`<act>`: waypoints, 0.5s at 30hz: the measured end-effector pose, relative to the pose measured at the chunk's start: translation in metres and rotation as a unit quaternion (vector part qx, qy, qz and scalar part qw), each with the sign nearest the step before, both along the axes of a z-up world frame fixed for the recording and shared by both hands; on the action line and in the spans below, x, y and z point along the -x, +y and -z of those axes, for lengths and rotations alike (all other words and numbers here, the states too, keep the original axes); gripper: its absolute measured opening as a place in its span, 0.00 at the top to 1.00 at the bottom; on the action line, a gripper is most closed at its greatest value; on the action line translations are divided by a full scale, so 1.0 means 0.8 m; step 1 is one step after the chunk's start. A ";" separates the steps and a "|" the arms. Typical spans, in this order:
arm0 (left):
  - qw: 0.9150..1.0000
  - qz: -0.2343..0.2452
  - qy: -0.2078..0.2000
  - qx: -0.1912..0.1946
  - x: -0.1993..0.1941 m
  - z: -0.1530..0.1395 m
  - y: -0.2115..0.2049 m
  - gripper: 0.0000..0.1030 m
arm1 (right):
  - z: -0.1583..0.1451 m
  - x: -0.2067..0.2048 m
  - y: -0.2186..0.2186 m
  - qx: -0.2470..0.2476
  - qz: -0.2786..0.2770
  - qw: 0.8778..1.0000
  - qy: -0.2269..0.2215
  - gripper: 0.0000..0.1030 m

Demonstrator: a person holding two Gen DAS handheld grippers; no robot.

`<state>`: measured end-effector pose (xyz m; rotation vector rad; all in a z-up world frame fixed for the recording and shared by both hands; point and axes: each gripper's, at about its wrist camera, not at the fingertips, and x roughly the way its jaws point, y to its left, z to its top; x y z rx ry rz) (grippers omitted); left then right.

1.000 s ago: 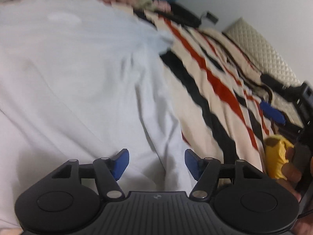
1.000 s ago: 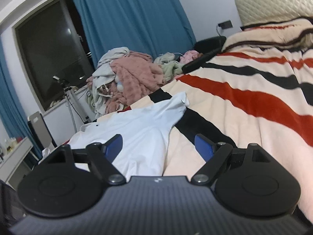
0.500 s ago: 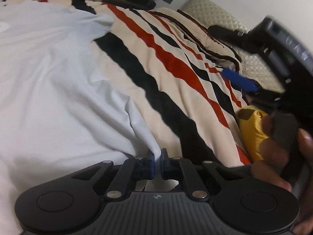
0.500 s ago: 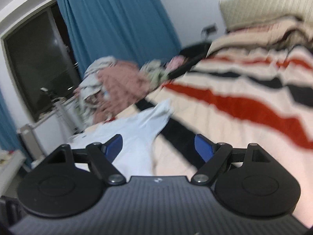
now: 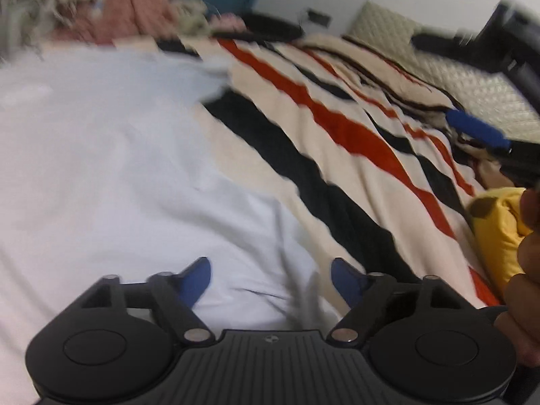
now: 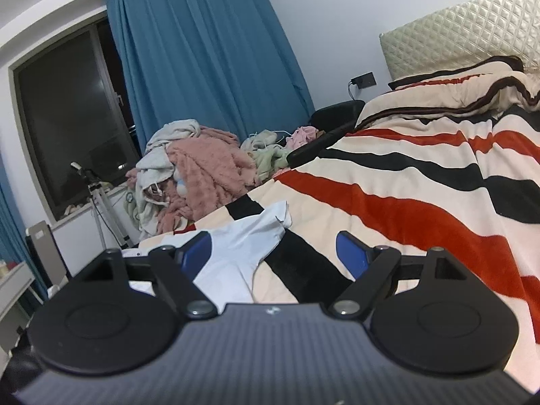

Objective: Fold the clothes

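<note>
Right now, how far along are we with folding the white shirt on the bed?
Barely started. The white shirt lies spread on the striped blanket, sleeve out, no fold visible. In hand: nothing. The left gripper has just been opening, its fingers over the hem; the right gripper is open too. Left: every fold, plus the clothes pile.

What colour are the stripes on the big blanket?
Red and black stripes on cream; the blanket shows best in the right wrist view.

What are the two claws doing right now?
Left claw: open, jaws just opened, pale blue cotton shirt lying loose below.
Right claw: open, empty.
</note>
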<state>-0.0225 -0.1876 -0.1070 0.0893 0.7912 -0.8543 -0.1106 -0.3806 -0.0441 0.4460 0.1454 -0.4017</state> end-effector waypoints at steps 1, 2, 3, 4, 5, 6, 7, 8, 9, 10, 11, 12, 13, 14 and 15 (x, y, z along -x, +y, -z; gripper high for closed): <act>1.000 -0.005 -0.012 0.000 0.002 -0.009 0.009 0.21 | -0.001 0.000 0.002 0.002 -0.003 1.000 -0.001 0.20; 1.000 -0.015 -0.023 0.000 0.003 -0.019 0.019 0.19 | -0.002 0.000 0.004 0.004 -0.007 1.000 -0.003 0.20; 0.999 -0.028 -0.033 0.002 0.004 -0.030 0.031 0.18 | -0.003 0.000 0.006 0.008 -0.011 1.000 -0.004 0.20; 0.998 -0.042 -0.043 0.003 0.004 -0.042 0.043 0.17 | -0.004 0.000 0.009 0.012 -0.015 1.000 -0.005 0.20; 0.997 -0.056 -0.053 0.005 0.005 -0.052 0.054 0.16 | -0.004 0.000 0.012 0.017 -0.022 1.000 -0.003 0.20; 0.996 -0.070 -0.063 0.006 0.005 -0.063 0.065 0.15 | -0.005 -0.001 0.016 0.022 -0.030 0.999 -0.002 0.20; 0.994 -0.084 -0.076 0.007 0.006 -0.074 0.076 0.15 | -0.006 -0.002 0.021 0.027 -0.038 0.999 0.000 0.20; 0.991 -0.097 -0.089 0.009 0.008 -0.086 0.088 0.13 | -0.006 -0.003 0.026 0.033 -0.045 0.998 0.002 0.20; 0.989 -0.108 -0.102 0.011 0.009 -0.096 0.099 0.12 | -0.007 -0.004 0.031 0.040 -0.054 0.998 0.003 0.20; 0.986 -0.121 -0.114 0.014 0.011 -0.107 0.112 0.09 | -0.008 -0.005 0.037 0.048 -0.062 0.997 0.005 0.20; 0.983 -0.134 -0.124 0.016 0.013 -0.115 0.124 0.08 | -0.009 -0.007 0.044 0.055 -0.070 0.996 0.007 0.20; 0.980 -0.147 -0.133 0.019 0.015 -0.123 0.135 0.08 | -0.010 -0.008 0.051 0.063 -0.077 0.995 0.009 0.20; 0.977 -0.158 -0.143 0.021 0.017 -0.131 0.146 0.07 | -0.011 -0.009 0.058 0.070 -0.085 0.994 0.010 0.20; 0.973 -0.169 -0.154 0.020 0.020 -0.138 0.156 0.07 | -0.011 -0.011 0.065 0.074 -0.094 0.993 0.012 0.20; 0.970 -0.179 -0.164 0.019 0.023 -0.143 0.165 0.06 | -0.011 -0.012 0.071 0.074 -0.104 0.992 0.012 0.20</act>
